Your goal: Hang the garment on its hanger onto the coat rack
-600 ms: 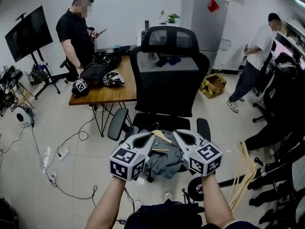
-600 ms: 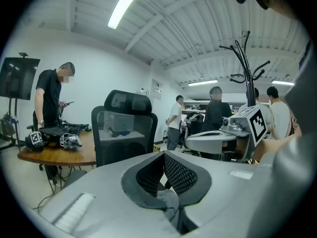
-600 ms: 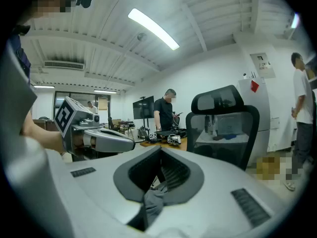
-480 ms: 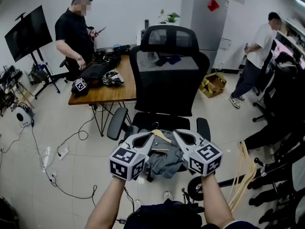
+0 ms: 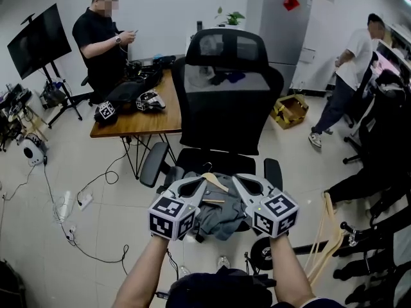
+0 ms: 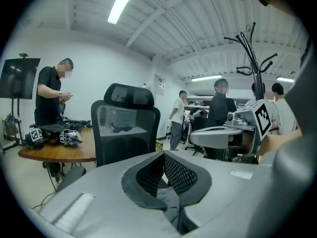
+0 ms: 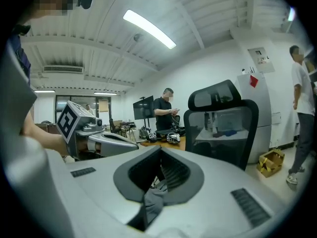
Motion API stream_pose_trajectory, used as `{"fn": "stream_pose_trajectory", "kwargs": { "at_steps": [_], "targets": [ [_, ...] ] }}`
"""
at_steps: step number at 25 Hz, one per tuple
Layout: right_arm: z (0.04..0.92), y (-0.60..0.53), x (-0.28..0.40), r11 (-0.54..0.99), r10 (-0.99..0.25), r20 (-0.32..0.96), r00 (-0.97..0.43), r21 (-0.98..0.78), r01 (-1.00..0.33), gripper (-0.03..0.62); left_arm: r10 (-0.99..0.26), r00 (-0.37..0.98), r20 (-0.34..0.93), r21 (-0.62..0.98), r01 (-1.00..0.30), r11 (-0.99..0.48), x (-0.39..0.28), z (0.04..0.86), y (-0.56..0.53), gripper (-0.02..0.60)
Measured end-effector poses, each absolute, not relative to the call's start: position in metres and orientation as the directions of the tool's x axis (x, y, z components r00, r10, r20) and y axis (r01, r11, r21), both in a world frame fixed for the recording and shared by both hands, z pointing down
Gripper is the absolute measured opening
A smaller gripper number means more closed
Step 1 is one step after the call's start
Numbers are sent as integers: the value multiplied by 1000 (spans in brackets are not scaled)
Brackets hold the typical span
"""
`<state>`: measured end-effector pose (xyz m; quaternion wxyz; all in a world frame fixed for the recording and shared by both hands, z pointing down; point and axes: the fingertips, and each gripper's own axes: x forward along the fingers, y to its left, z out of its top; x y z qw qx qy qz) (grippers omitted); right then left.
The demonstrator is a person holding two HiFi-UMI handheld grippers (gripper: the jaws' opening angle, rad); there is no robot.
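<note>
Before a black office chair [image 5: 226, 117], the left gripper [image 5: 191, 186] and right gripper [image 5: 243, 185] each pinch the cloth of a grey garment [image 5: 221, 215] on a wooden hanger [image 5: 216, 182].

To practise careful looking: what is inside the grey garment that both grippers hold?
A wooden hanger: its hook and some wood show above the garment; the rest is covered by cloth.

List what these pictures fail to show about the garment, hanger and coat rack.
- Garment: head view, edges covered by left gripper and right gripper.
- Hanger: head view, mostly buried in cloth; only hook and one arm show.
- Coat rack: left gripper view, base hidden behind right gripper's marker cube.
</note>
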<state>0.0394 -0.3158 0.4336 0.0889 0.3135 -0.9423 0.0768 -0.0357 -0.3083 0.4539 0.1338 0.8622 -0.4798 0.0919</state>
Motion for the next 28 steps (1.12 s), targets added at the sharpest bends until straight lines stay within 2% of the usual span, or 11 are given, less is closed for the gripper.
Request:
{"fn": "stream_pose_trajectory", "kwargs": {
  "at_steps": [6,12,19,22,23,26,28],
  "targets": [
    [444,-337,51,774,-599,207,-774,-96,-625,0,-815,484,320,85,-871,-484,-32,468,-326,5],
    [476,-358,44,758,-606,252,-754,-101,-644,0,-808,479,345,68,-871,-487,-45,505,-362,5],
    [521,-397,33,691,-659,314,-683,-107,-715,0,-769,478,425,53,-861,-506,-73,585,-415,5],
    [548,-400,29,654,-667,359,-652,-137,-744,0,-721,458,520,46,-858,-511,-86,649,-424,6],
    [558,-401,26,646,-666,370,-647,-147,-749,0,-698,453,554,51,-856,-515,-91,673,-427,30],
    [587,-406,20,619,-666,396,-632,-178,-765,0,-605,452,655,66,-832,-550,-98,744,-433,169],
    [602,-408,17,596,-672,409,-617,-196,-779,0,-523,449,725,77,-806,-586,-100,785,-435,204]
  ]
}}
